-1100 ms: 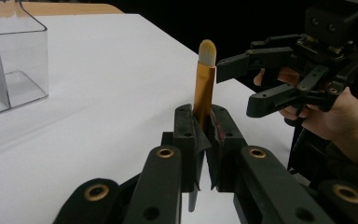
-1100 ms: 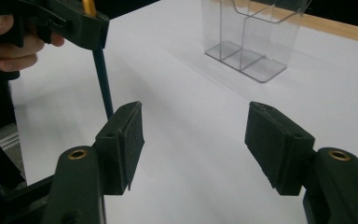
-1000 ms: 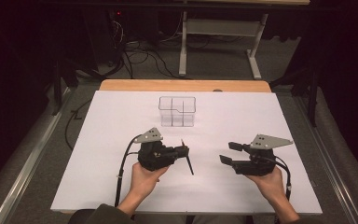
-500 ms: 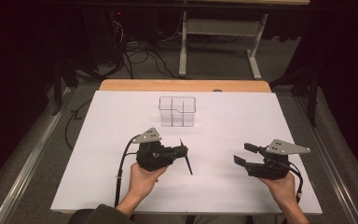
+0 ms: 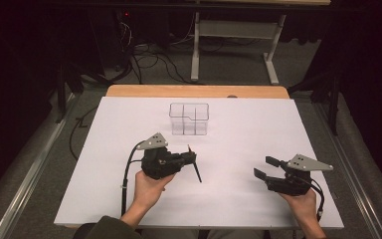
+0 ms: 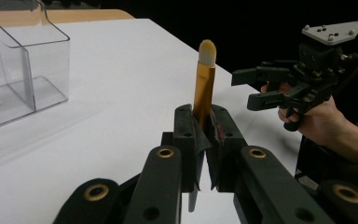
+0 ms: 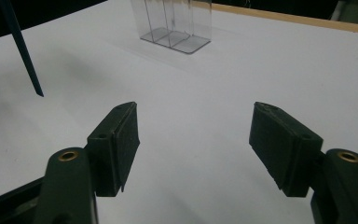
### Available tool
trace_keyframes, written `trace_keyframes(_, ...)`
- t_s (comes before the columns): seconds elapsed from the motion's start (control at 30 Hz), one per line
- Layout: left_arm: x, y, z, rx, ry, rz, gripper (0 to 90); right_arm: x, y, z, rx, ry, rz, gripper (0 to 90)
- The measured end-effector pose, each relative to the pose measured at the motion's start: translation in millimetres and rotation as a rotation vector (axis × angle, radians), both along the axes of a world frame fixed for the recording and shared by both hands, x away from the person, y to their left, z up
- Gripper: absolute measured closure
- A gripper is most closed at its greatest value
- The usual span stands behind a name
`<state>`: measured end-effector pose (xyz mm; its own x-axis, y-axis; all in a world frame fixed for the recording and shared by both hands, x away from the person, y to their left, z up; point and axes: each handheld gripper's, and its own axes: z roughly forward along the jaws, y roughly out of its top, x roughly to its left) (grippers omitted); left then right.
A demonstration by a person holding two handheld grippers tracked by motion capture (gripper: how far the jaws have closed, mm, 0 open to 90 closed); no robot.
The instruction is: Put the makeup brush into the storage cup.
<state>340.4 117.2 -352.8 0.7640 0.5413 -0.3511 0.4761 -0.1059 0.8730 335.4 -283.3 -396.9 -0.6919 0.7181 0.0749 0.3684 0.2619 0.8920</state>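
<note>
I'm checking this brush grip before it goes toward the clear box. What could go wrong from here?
The left gripper pinches the makeup brush near its gold ferrule, so the long handle may swing or slip. The clear organizer looks light; a bump could shove it. The right gripper is open and apart, so it cannot steady either.

The organizer box (image 5: 189, 119) stands on the surface (image 5: 248, 129) toward its far edge. Nearer the person and left of the box is the left gripper (image 5: 191, 159) with the brush (image 5: 195, 167). The right gripper (image 5: 264, 168) is well to the box's right, nearer the person.
</note>
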Motion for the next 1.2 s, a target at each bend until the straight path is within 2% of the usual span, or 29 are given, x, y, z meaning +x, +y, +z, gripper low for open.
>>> trace_keyframes(0.23, 3.8, 4.5, 2.5, 0.004, 0.002, 0.02, 83.4, -1.2, -1.4, -3.4, 0.009, -0.002, -0.013, 34.4)
trace_keyframes(0.6, 18.3, 6.9, 8.8, 0.014, 0.0, 0.042, 83.4, -1.3, 1.3, -6.3, -0.015, -0.003, -0.012, 33.8)
trace_keyframes(0.83, 23.7, 5.1, 10.1, 0.019, -0.007, 0.05, 83.4, -2.8, 4.0, -6.7, -0.032, -0.002, -0.013, 33.7)
trace_keyframes(1.2, 36.4, 0.4, 19.8, 0.026, -0.023, 0.056, 83.4, -3.3, 6.9, -7.3, -0.046, -0.006, -0.006, 33.7)
